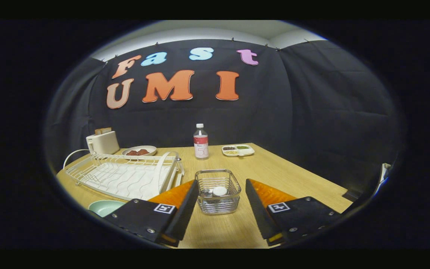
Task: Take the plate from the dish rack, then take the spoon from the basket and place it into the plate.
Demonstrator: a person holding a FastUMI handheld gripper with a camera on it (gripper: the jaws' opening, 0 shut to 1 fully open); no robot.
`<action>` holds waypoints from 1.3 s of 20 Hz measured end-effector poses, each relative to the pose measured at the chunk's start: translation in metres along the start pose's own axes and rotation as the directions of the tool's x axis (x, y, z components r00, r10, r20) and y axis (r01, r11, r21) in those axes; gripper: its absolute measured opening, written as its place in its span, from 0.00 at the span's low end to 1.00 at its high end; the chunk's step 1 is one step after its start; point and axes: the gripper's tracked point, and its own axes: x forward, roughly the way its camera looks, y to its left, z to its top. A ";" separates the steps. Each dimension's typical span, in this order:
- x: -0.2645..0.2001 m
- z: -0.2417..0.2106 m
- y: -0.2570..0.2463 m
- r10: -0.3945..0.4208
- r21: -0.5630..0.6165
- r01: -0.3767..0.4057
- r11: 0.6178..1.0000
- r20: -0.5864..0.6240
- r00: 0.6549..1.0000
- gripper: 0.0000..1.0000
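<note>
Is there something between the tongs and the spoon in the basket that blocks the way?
Nothing visible blocks it. The tongs stand open with the wire basket between their fingers, and the spoon lies inside it. Only the basket's own wire wall surrounds the spoon, so it should be reached from above.

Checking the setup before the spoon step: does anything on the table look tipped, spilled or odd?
Nothing stands out. The wire basket stands upright between the open gripper's fingers, the green plate lies flat beside the dish rack, and the bottle stands upright. No spills show.
</note>
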 end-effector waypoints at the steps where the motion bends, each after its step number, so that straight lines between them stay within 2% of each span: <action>1: 0.003 -0.005 0.004 0.015 -0.001 -0.015 1.000 -0.009 1.000 0.71; 2: 0.007 -0.008 0.007 0.026 -0.002 -0.026 1.000 -0.018 0.999 0.59; 5: 0.015 -0.008 0.007 0.024 -0.021 -0.025 0.999 -0.013 1.000 0.35; 7: 0.015 -0.005 0.015 0.055 0.001 -0.055 0.998 -0.011 0.998 0.18; 8: 0.018 -0.005 0.014 0.051 0.004 -0.051 0.999 -0.008 0.999 0.12; 11: 0.020 -0.003 0.013 0.049 0.002 -0.049 0.999 -0.010 0.999 0.07; 26: -0.021 0.049 0.010 0.037 -0.014 -0.036 0.999 0.085 0.996 0.06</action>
